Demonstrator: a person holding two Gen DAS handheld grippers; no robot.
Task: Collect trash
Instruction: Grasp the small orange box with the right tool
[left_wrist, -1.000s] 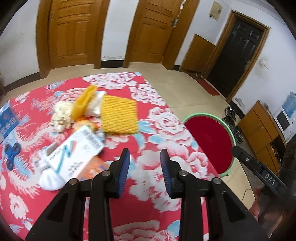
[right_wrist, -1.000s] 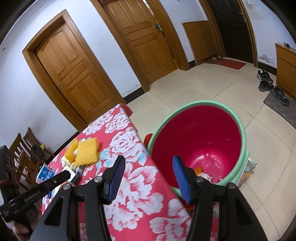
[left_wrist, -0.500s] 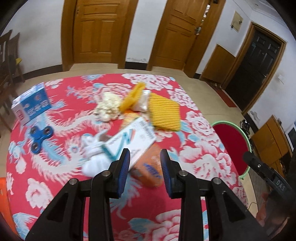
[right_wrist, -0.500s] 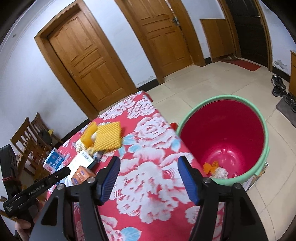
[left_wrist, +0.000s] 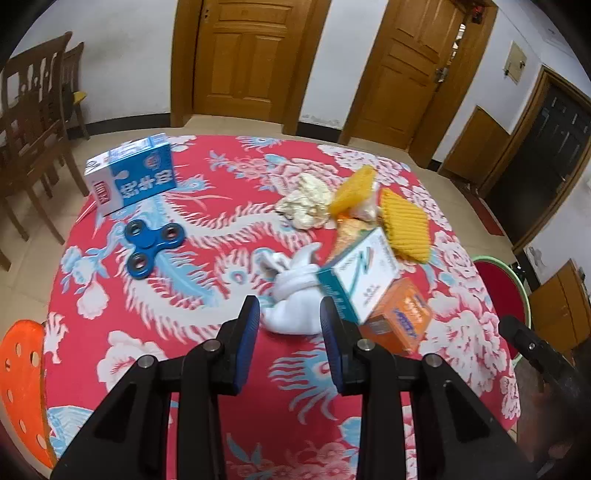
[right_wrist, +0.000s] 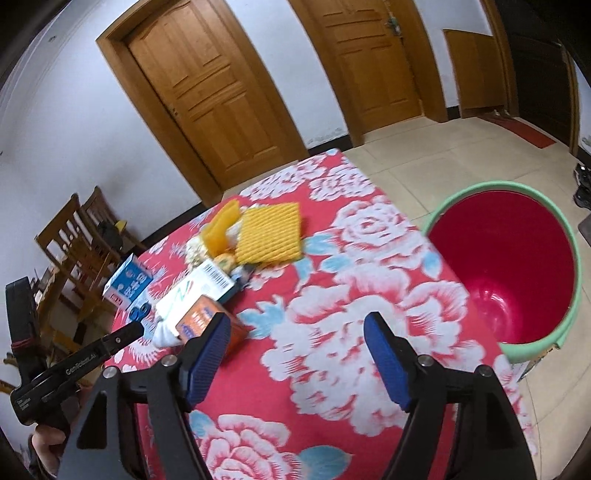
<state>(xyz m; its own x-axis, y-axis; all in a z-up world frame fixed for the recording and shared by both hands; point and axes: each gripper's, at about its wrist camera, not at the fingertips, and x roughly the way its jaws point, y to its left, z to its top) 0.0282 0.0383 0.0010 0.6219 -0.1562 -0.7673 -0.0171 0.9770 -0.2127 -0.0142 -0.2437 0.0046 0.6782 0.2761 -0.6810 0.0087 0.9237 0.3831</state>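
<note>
A home: 2 panelled wooden doors (left_wrist: 255, 55); wooden dining chairs (left_wrist: 33, 107); floral tablecloth (left_wrist: 184, 350); tiled floor (right_wrist: 424, 166).

Left wrist view: looks steeply down over own jaws onto table (left_wrist: 177, 332), close above white cloth wad (left_wrist: 295, 295); doors beyond. Right wrist view: looks down across table edge, red bucket (right_wrist: 509, 266) at right. Shared: trash pile, blue milk carton (left_wrist: 129, 173), doors, chairs

Bare tablecloth (right_wrist: 369, 314) between trash pile (right_wrist: 236, 258) and bucket (right_wrist: 509, 266); pile crowded together.
</note>
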